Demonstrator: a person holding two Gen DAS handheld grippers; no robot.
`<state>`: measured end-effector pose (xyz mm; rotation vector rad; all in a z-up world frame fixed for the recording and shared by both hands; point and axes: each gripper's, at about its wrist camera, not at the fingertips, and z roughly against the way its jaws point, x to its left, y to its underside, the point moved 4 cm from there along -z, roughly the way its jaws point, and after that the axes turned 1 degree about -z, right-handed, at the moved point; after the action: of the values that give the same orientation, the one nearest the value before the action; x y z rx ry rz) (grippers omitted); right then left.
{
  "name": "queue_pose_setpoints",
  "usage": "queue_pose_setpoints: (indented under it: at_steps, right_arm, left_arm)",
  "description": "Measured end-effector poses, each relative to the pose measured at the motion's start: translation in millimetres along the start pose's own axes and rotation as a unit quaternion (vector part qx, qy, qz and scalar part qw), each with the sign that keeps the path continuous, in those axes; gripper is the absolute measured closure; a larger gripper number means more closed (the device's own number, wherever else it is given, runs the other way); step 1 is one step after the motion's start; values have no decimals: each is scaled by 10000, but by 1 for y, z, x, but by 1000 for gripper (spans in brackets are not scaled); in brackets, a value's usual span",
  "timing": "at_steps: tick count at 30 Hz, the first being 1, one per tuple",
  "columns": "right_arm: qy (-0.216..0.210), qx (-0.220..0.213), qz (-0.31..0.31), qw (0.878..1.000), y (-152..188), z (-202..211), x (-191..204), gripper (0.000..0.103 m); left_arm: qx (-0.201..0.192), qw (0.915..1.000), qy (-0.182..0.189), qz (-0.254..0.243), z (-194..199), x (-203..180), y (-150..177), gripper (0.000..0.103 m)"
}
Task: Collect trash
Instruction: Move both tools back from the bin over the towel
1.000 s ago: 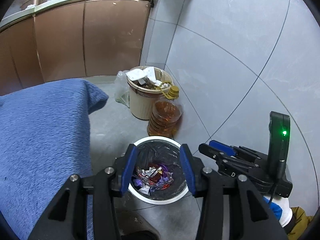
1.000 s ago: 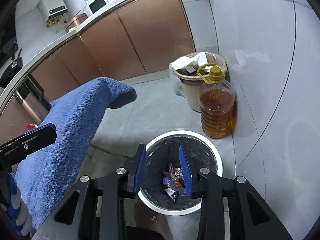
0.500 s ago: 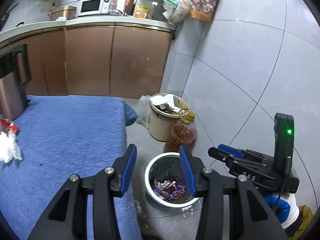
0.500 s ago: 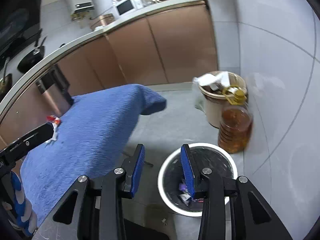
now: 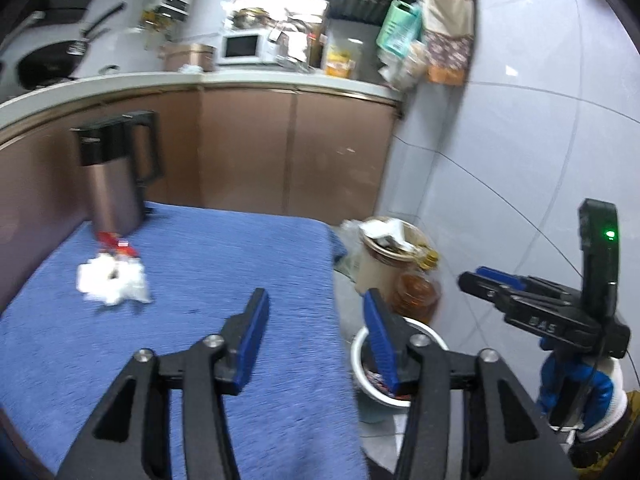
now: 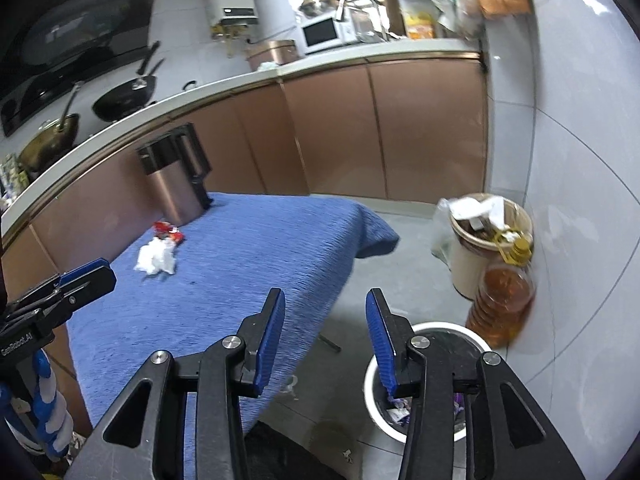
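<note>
Now both grippers, left gripper (image 5: 316,308) and right gripper (image 6: 324,308), are opening (nothing between)

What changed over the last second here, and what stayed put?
Both grippers, left gripper and right gripper, lifted away from the white bin toward the blue-covered table; jaws opening, nothing between them. Crumpled tissue, red wrapper and kettle sit unmoved.

Left tool (image 5: 316,320): black linkage arms, silver screws, blue pads. Right tool (image 6: 326,322): identical build, green indicator light. Blue-and-white glove (image 5: 580,388) on the hand beneath it.
</note>
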<state>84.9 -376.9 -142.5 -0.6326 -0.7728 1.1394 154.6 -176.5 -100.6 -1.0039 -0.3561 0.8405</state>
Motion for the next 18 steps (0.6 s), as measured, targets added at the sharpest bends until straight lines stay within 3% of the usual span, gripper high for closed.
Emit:
queue_pose_setpoints:
  at_steps: [7, 18]
  right_arm:
    - [-218, -184, 343, 9990, -6, 18, 43, 48]
    - [-509, -316, 764, 9953, -10, 27, 97, 43]
  left_arm:
    - [-340, 9944, -990, 148, 49, 39, 8, 44]
    - [-553, 9858, -1525, 444, 90, 75, 19, 38]
